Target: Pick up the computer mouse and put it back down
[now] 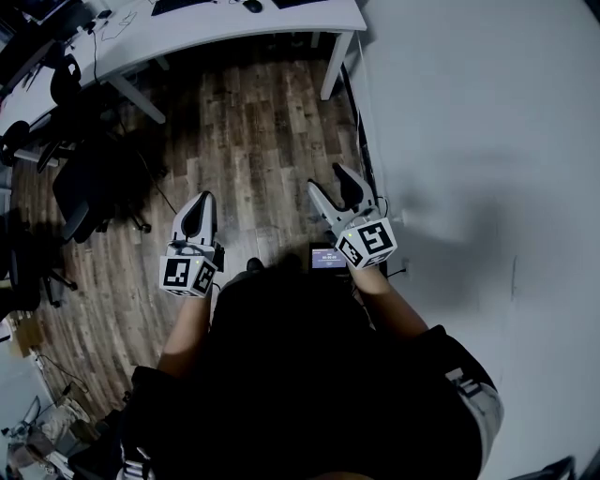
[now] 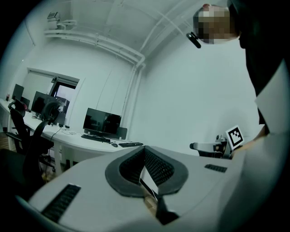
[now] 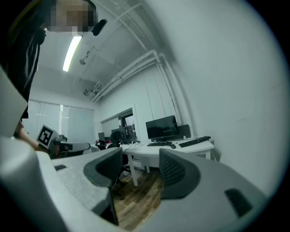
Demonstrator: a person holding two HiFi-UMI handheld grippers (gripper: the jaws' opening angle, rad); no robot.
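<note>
My left gripper [image 1: 203, 197] has its jaws together, empty. My right gripper [image 1: 327, 177] has its jaws apart, empty. The mouse [image 1: 253, 6] lies on the desk [image 1: 234, 28], well ahead.

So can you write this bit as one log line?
left gripper: shut, empty | right gripper: open, empty | mouse: on desk, untouched | both grippers: level, above floor
</note>
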